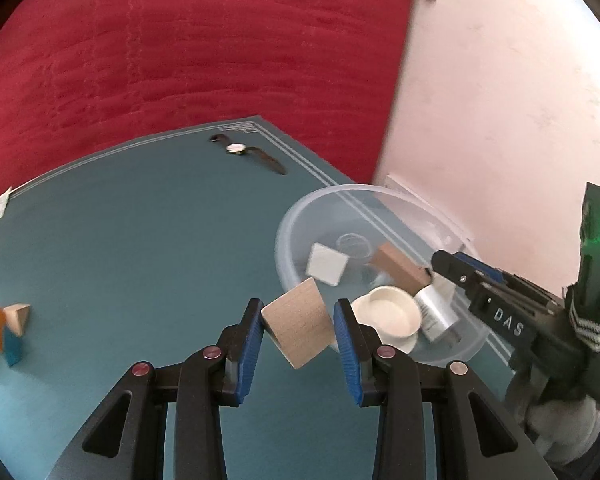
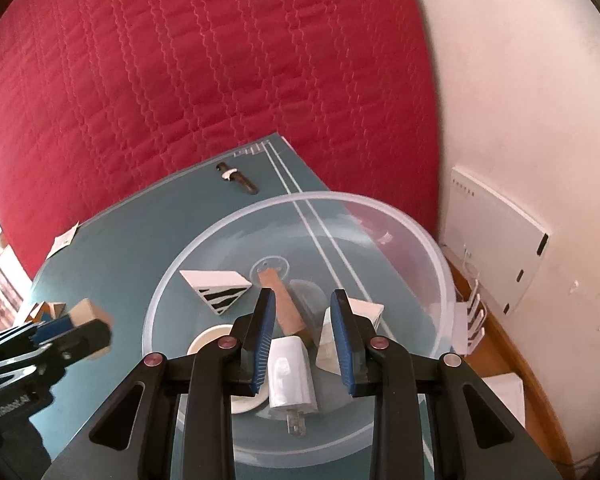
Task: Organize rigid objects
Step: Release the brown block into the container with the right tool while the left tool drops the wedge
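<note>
Left gripper (image 1: 299,326), lower centre of the left wrist view, clamped on a tilted wooden block (image 1: 299,326) just beside the near rim of the clear plastic bowl (image 1: 380,190). Right gripper (image 2: 303,338), lower centre of the right wrist view, nearly closed over that bowl with nothing pinched, above a white plug adapter (image 2: 290,376). Wristwatch (image 1: 244,151) upper centre on the teal mat (image 1: 120,240); coloured blocks (image 1: 4,330) at far left.

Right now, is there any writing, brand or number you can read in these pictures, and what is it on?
"DAS": on the right gripper, along its body.
"GenRobot.AI": on the left gripper, on its body, a little blurred.
Small print on the white wall panel: too small to read.
Paper tag at the mat's edge: print blurred, unreadable.
</note>
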A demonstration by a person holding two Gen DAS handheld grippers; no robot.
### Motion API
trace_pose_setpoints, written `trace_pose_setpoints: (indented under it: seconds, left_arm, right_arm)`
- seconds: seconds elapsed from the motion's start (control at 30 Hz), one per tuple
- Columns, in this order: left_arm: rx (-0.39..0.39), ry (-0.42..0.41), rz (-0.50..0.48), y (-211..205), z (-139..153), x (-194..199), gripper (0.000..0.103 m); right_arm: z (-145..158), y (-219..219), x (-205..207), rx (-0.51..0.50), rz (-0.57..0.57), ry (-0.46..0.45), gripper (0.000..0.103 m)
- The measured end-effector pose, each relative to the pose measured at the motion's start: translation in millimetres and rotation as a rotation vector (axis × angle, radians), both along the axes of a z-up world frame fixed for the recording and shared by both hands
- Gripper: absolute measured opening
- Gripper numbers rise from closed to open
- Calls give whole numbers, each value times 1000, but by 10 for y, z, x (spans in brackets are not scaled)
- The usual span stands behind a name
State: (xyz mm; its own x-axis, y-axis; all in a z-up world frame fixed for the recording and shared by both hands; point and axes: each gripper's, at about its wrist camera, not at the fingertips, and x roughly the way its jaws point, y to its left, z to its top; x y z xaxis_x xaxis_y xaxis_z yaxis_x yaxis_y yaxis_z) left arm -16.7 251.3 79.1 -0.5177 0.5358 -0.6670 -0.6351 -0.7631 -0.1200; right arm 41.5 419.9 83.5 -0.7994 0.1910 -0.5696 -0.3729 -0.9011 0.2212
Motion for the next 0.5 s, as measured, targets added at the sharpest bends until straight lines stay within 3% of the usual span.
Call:
trace_pose_setpoints:
  seconds: [0.3, 0.5]
  left_arm:
    - [11, 7, -36, 305, -42, -57, 39]
    - [-1, -13, -6, 263, -113, -130, 43]
  right_arm:
    - [-9, -67, 23, 22, 7, 14, 31]
    - [-15, -134, 36, 50, 16, 20, 31]
